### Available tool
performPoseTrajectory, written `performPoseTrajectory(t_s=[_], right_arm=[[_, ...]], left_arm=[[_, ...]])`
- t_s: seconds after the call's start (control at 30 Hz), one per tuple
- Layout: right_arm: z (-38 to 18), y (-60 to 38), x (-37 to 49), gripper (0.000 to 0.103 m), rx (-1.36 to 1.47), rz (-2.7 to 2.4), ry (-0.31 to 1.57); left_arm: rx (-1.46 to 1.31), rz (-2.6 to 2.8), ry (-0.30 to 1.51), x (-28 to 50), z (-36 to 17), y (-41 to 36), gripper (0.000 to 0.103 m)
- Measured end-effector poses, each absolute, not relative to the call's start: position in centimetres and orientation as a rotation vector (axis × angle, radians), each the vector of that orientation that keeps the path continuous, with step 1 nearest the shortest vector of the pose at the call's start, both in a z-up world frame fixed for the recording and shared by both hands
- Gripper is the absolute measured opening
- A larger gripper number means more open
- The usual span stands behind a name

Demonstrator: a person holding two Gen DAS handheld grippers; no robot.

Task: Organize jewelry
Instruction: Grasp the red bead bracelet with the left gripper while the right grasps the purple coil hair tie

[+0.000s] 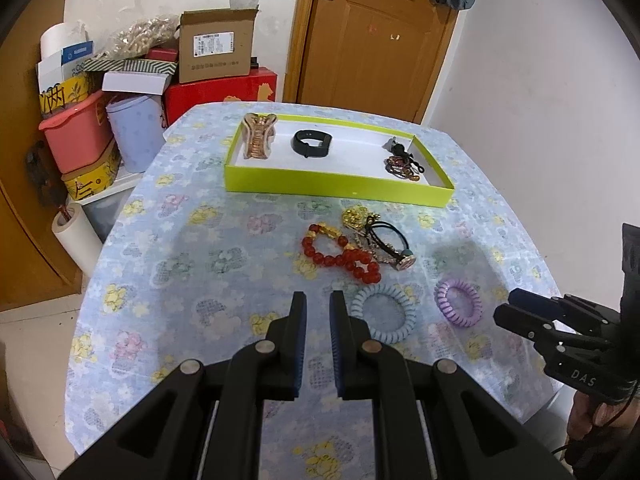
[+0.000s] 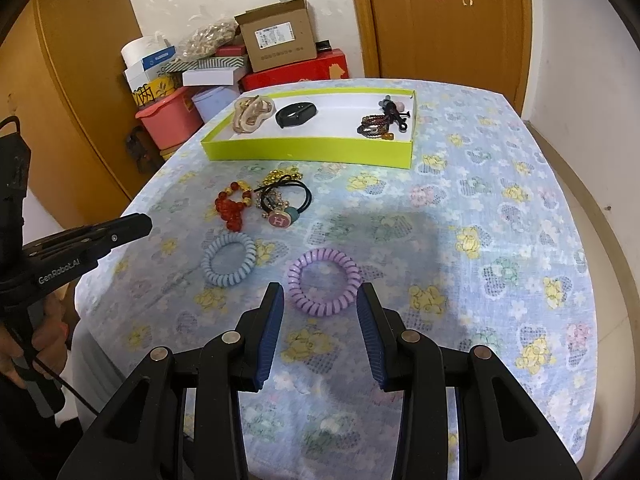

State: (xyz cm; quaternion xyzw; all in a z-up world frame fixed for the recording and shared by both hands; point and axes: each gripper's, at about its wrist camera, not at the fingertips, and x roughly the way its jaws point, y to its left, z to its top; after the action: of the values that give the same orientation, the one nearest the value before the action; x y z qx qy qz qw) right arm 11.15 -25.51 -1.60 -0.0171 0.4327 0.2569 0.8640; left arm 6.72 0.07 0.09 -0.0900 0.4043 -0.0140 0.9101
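The right gripper [image 2: 320, 308] hangs low over the near part of the table [image 2: 500, 240], jaws spread wide with nothing between them, and the purple coil hair tie [image 2: 323, 282] lies flat just beyond its fingertips, dead ahead and centred on the gap. That looks like the next pick: a short push forward and down would straddle its near rim. The left gripper [image 1: 318, 312] has its jaws only narrowly apart, also empty, with the blue coil hair tie [image 1: 385, 311] just to its right. The lime-green tray [image 2: 308, 151], already holding 3 lots of jewelry, sits at the far side, beyond the red bead bracelet [image 2: 232, 206].
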Motion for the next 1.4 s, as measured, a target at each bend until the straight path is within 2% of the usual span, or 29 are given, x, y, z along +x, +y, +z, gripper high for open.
performPoseTrajectory(t_s=[0.13,0.2,0.3,1.07,1.2,1.27,1.33,1.4], right_arm=[[-1.8,-25.5,11.5,0.039,-0.034,0.536,0.912],[-2.0,-25.5,11.6,0.039,-0.033,0.534,0.915],[-2.2,-25.5,11.9,0.039,-0.031,0.533,0.919],[-4.7,-24.2,14.5,0.039,-0.084,0.502,0.941],[-4.8,-23.7,14.3,0.027,-0.143,0.481,0.916],[-4.9,-23.7,14.3,0.021,-0.160,0.472,0.909],[-4.9,-23.7,14.2,0.011,-0.176,0.464,0.902],[-4.9,-23.7,14.2,0.010,-0.177,0.463,0.899]], left_arm=[[-0.199,-0.060,0.847,7.4,-0.2,-0.4,0.014],[-0.209,-0.075,0.854,7.8,-0.3,-0.7,0.026],[-0.223,-0.091,0.861,8.5,-0.5,-1.2,0.030],[-0.231,-0.043,0.943,13.6,-3.7,-2.7,0.030],[-0.208,-0.014,0.942,13.5,-4.0,-2.3,0.015],[-0.206,-0.009,0.942,13.4,-4.0,-2.0,0.012],[-0.197,-0.002,0.937,13.3,-4.1,-1.8,0.010],[-0.194,0.000,0.931,13.1,-4.1,-1.6,0.010]])
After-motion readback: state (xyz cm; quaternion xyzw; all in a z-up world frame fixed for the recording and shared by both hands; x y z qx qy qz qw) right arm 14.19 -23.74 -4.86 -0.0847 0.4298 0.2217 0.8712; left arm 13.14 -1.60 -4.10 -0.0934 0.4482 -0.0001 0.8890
